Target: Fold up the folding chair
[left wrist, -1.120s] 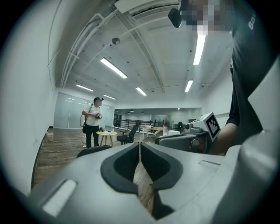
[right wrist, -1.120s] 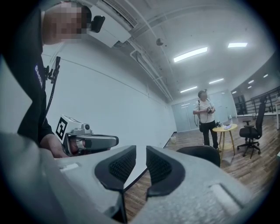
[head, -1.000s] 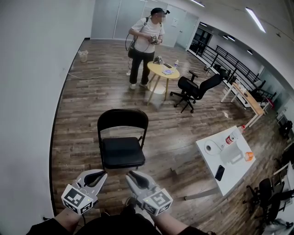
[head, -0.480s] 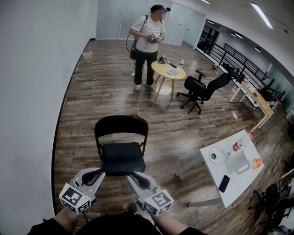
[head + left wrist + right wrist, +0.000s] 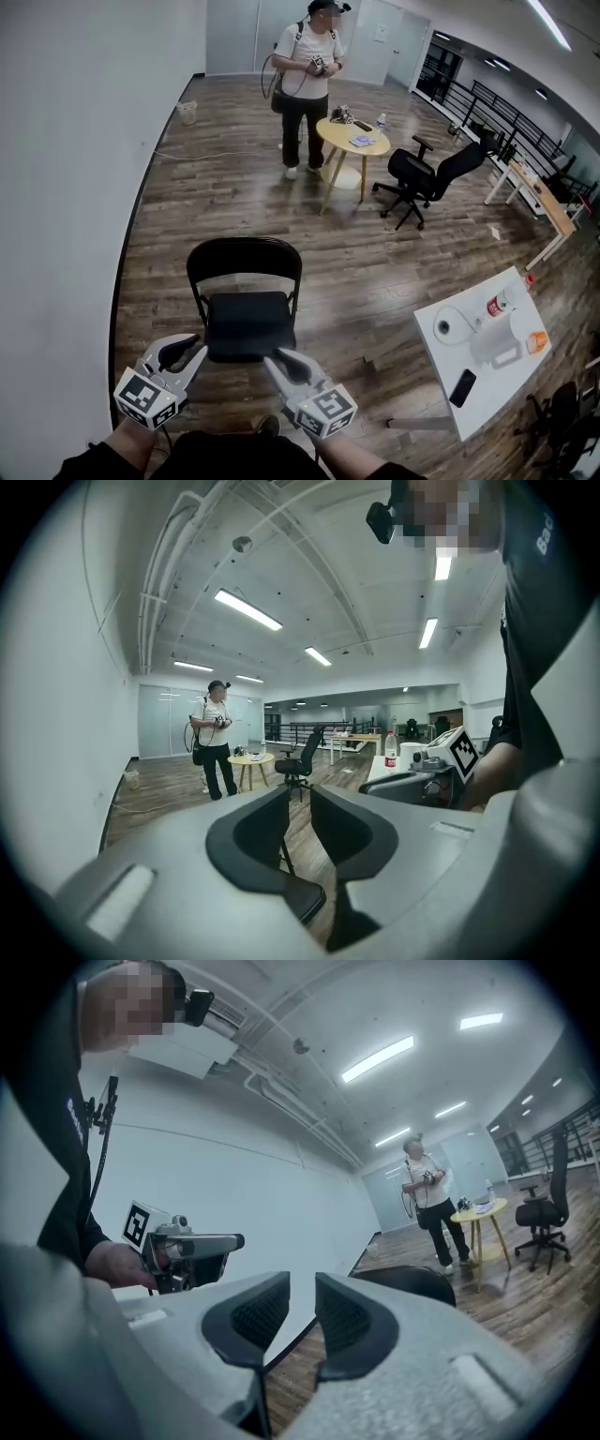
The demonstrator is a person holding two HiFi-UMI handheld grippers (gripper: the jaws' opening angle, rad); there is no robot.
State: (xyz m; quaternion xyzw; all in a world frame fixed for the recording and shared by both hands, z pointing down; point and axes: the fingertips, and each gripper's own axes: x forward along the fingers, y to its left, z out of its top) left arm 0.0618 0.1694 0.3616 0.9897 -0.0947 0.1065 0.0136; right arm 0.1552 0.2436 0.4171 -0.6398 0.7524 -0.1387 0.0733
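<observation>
The black folding chair [image 5: 246, 302] stands unfolded on the wood floor, its backrest away from me. My left gripper [image 5: 188, 343] hovers just off the seat's front left corner. Its jaws are opening, a narrow gap between them with nothing gripped. My right gripper [image 5: 273, 357] is at the seat's front right corner, its jaws a little apart and empty. In the left gripper view the left gripper [image 5: 300, 810] looks over the chair's seat [image 5: 307, 904]. In the right gripper view the right gripper [image 5: 302, 1299] points past the chair's backrest [image 5: 412, 1283].
A white wall [image 5: 56, 234] runs close along the left. A white table [image 5: 483, 370] with a paper roll, bottle and phone stands at the right. Farther off are a person [image 5: 307, 84], a round yellow table [image 5: 352, 141] and a black office chair [image 5: 427, 178].
Both grippers and my view have come forward, closer to the chair, and now reach the seat's front edge. The left jaws have spread slightly.
</observation>
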